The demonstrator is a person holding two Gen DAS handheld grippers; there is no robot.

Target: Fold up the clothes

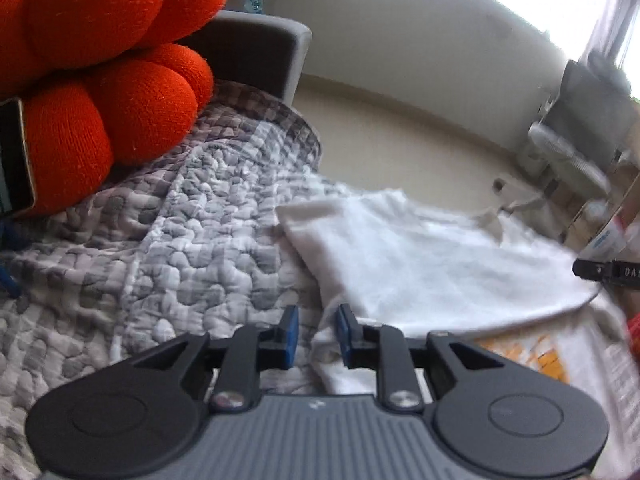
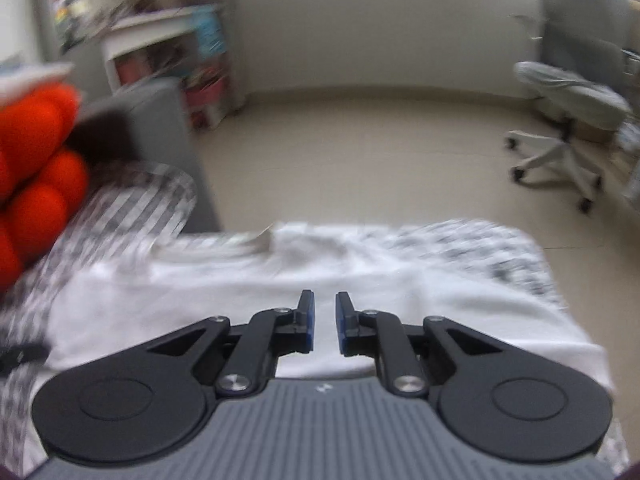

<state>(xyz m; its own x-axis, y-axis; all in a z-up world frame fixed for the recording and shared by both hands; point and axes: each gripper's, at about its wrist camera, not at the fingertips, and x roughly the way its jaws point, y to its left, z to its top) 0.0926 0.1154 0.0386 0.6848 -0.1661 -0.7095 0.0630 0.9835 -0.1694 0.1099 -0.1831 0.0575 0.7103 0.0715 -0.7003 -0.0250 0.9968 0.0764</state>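
Far to my left sits an orange knot cushion (image 1: pixel 100 68) on the grey quilt (image 1: pixel 160 232). My left gripper (image 1: pixel 317 334) hovers low at the near left edge of the white shirt (image 1: pixel 420 264); its jaws are parted with nothing clamped, though a bunched bit of cloth lies just between and beneath the tips. The shirt spreads from there toward the right, its long axis running left to right across the bed, one layer already lying over another with an orange print (image 1: pixel 536 356) peeking out below. My right gripper (image 2: pixel 325 322) hangs over the shirt's middle, jaws apart and empty. The left one looks nearer an edge to take. The pictures are blurred.
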